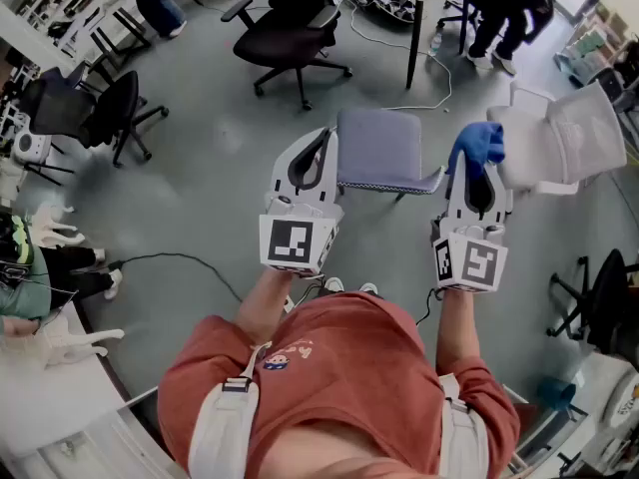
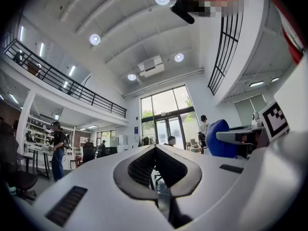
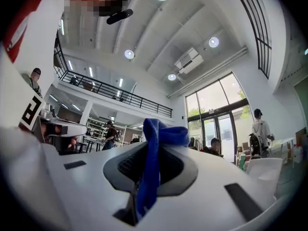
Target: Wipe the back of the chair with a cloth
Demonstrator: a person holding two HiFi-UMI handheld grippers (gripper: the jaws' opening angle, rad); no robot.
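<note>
cloth [image 1: 481, 142] clamped in r gripper [image 1: 473, 168] fingers [image 3: 191, 171]; l gripper [image 1: 321, 140] fingers [image 2: 190, 171] together, empty; both raised fwd, level.

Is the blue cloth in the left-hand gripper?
No, the blue cloth is pinched in the right gripper; the left gripper is shut on nothing.

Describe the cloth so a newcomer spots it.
Head view: from the red-shirted person, follow the right arm to the right gripper. The cloth is bunched in its jaws, left of the white chair. Nothing else near it is bright blue.
</note>
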